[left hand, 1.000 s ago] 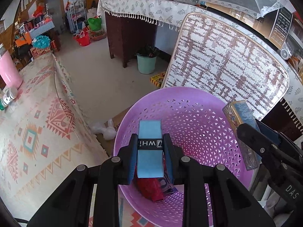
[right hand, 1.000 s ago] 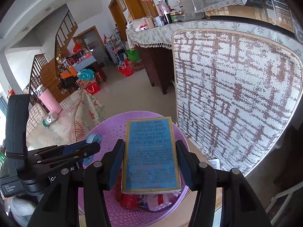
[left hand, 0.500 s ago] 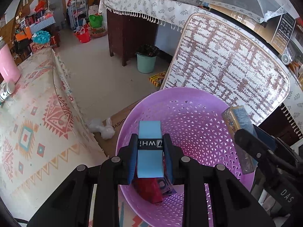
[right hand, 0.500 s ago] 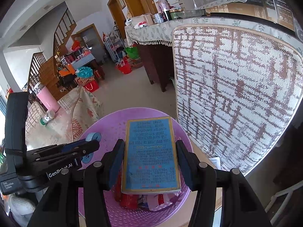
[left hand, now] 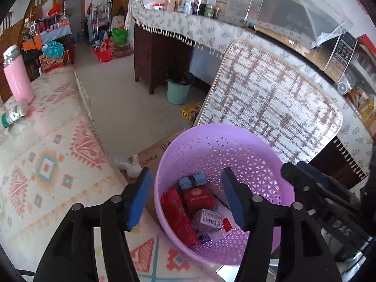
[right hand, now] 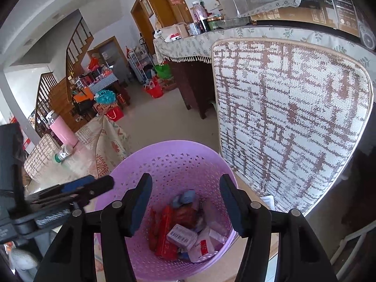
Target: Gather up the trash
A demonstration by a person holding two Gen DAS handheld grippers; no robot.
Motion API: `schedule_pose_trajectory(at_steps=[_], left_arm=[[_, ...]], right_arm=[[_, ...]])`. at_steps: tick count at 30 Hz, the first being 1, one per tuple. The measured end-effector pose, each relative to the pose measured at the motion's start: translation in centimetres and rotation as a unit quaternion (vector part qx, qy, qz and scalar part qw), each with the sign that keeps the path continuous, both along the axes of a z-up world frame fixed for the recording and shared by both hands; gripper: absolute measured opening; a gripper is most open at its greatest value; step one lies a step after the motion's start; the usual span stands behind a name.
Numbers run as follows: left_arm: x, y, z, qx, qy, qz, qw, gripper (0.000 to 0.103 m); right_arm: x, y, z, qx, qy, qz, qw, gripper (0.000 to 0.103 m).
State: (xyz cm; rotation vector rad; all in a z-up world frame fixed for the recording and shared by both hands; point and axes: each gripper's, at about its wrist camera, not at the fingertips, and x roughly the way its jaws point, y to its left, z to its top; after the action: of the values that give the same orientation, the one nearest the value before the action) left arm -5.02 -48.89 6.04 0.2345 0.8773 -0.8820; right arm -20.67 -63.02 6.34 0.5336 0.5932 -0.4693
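Beyond both tools, the woven chair back (right hand: pixel 289 127) rises tallest in my right view, standing just behind the lilac perforated wastebasket (left hand: pixel 256 164), which sits on the floor beside the patterned cloth of the surface (left hand: pixel 47 164) at my left. Flattened cardboard (left hand: pixel 152 155) lies on the floor against the basket's far left side, with a crumpled white bag (left hand: pixel 128 164) next to it. On the cloth well to the left stands a pink flask (left hand: pixel 17 80) with a small green-capped bottle (left hand: pixel 13 116) lying near its foot. My left tool (left hand: pixel 185 193) hangs over the basket's near rim; its jaws have just been opening and now stand apart with nothing between them. My right tool (right hand: pixel 183 199) is above the basket mouth as well, jaws also just opened wider and empty. Down in the basket lies the trash: a long red packet (left hand: pixel 178 216), a red box (left hand: pixel 198 198), a pale barcoded box (right hand: pixel 182 235), a white wrapper (right hand: pixel 202 246), and the light blue banded roll (left hand: pixel 191 181) resting at the far edge of the pile.
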Motion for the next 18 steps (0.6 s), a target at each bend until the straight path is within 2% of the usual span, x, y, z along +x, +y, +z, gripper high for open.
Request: schedule_pose_trajectory(at_steps=[6, 15, 18], left_arm=[[-2.3, 3.5, 2.3, -0.009, -0.042, 0.015, 0.999, 0.074], [-4.9, 9.2, 4.0, -0.009, -0.088, 0.054, 0.9947, 0.078], [-5.7, 11.2, 4.5, -0.015, -0.101, 0.073, 0.9921, 0.084]], right_arm=[[-0.9, 1.7, 0.6, -0.017, 0.005, 0.002, 1.0, 0.066], [-2.8, 5.4, 1.2, -0.033, 0.01, 0.008, 0.999, 0.066], [-3.6, 6.6, 1.5, -0.038, 0.01, 0.011, 0.999, 0.067]])
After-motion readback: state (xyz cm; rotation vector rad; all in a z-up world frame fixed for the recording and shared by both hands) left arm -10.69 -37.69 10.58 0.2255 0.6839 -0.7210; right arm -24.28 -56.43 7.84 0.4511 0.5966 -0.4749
